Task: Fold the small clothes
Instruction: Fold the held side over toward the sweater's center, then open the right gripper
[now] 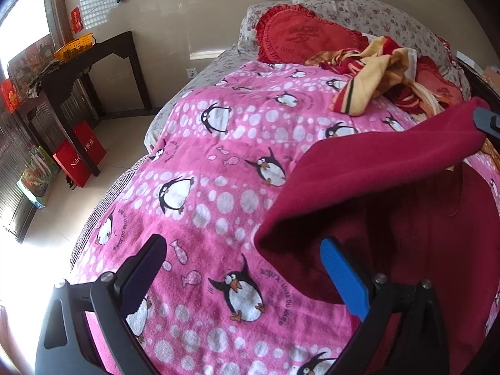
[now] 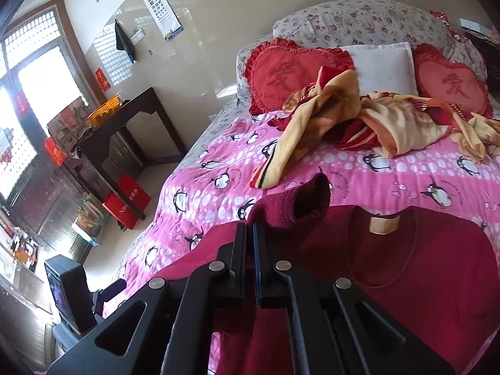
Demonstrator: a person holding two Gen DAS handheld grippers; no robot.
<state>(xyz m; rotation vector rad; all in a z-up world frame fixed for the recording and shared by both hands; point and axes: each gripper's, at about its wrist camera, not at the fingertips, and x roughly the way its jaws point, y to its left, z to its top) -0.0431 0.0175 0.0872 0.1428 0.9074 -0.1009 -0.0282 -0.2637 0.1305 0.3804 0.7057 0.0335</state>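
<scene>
Maroon sweater [image 2: 422,265] sleeve clamped in right gripper [image 2: 250,228] jaws; left gripper [image 1: 243,250] jaws spread.

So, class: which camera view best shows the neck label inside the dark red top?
The right wrist view: the tan neck label sits plainly visible below the collar of the dark red top. In the left wrist view the lifted sleeve covers that area, so no label shows.

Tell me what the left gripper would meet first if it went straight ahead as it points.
Probably the pink blanket: the open left gripper aims down at it, with the lifted red shirt just right of that line. Depth is unclear.
</scene>
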